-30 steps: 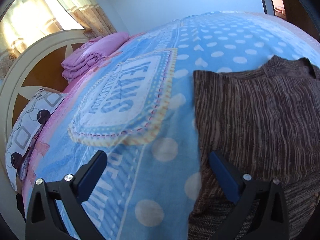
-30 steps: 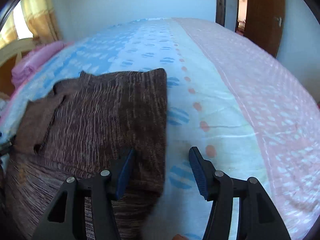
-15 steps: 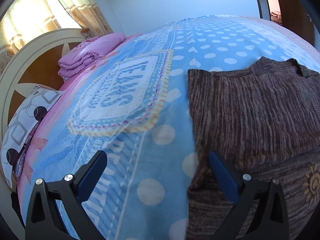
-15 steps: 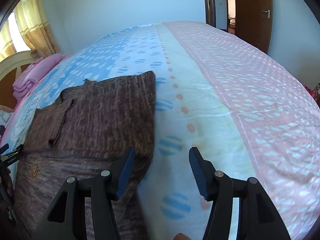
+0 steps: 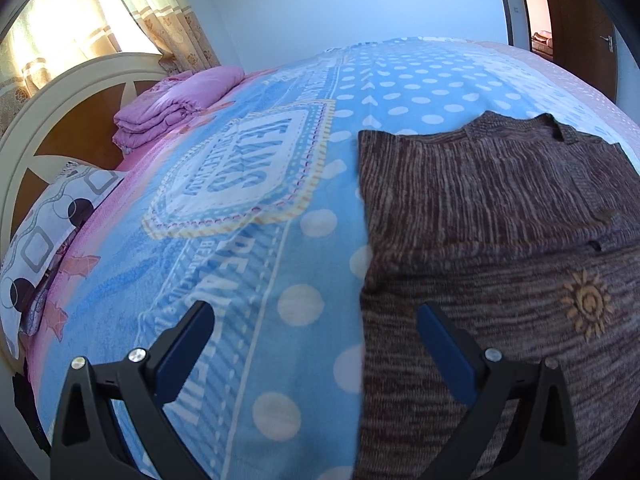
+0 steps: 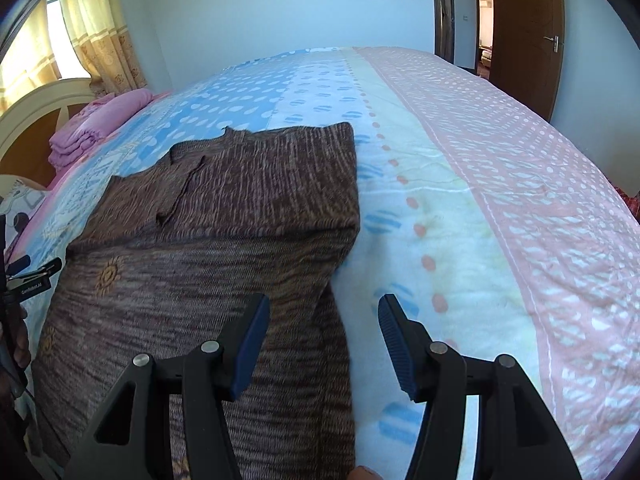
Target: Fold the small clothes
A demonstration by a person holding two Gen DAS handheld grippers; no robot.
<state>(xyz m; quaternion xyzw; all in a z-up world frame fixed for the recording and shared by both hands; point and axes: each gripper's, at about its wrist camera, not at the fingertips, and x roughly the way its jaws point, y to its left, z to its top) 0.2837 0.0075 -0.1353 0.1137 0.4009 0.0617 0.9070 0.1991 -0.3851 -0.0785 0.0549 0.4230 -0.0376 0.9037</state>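
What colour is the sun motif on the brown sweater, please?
Golden-orange sun motif, clearest in the left wrist view.

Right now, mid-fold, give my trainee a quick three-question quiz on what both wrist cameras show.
1. True or false: the brown knitted sweater lies on the bed with a fold across it.
2. What is stacked by the headboard: A folded pink bedding, B a laundry basket, C towels on a chair?
3. Fill in: the left gripper and the right gripper both stand ____, holding nothing.

Key: 1 true; 2 A, the folded pink bedding; 3 open.
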